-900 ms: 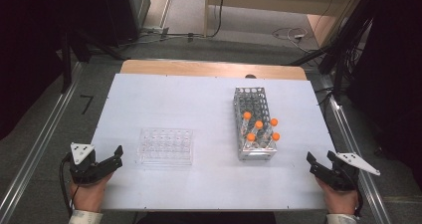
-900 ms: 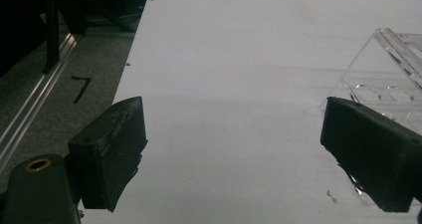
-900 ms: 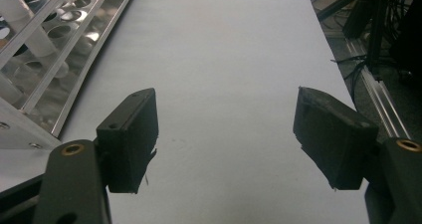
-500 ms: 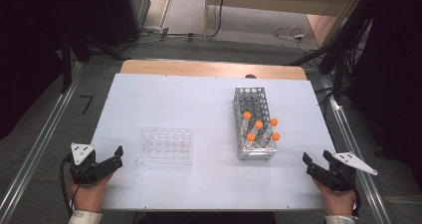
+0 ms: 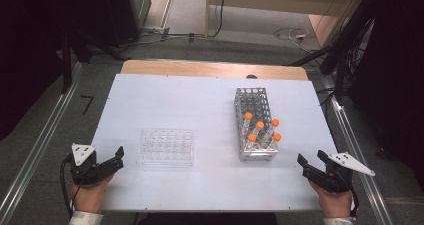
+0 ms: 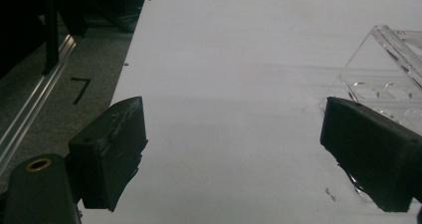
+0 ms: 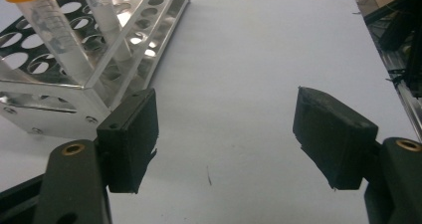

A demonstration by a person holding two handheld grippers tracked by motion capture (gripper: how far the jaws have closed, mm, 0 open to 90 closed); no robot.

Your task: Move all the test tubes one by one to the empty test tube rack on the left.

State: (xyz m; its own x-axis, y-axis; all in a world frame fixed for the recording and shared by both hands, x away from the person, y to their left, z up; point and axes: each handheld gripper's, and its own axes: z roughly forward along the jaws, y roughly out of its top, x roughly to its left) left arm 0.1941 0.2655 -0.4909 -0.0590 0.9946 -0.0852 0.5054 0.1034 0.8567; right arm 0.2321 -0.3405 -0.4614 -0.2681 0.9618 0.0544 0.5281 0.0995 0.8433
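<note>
A metal rack stands right of the table's middle, with several orange-capped tubes in its near end. A clear plastic rack with nothing in it lies left of centre. My left gripper rests at the near left corner, open, its jaws pointing toward the clear rack. In the left gripper view its jaws are wide apart over bare table, with the clear rack at the right. My right gripper is open at the near right. In the right gripper view its jaws hold nothing, beside the metal rack and a tube.
The white table top has a wooden strip along its far edge. Aluminium rails run down both sides, and cables lie on the floor beyond.
My right gripper has edged a little to the left, toward the near end of the metal rack. The left gripper and both racks have stayed put.
</note>
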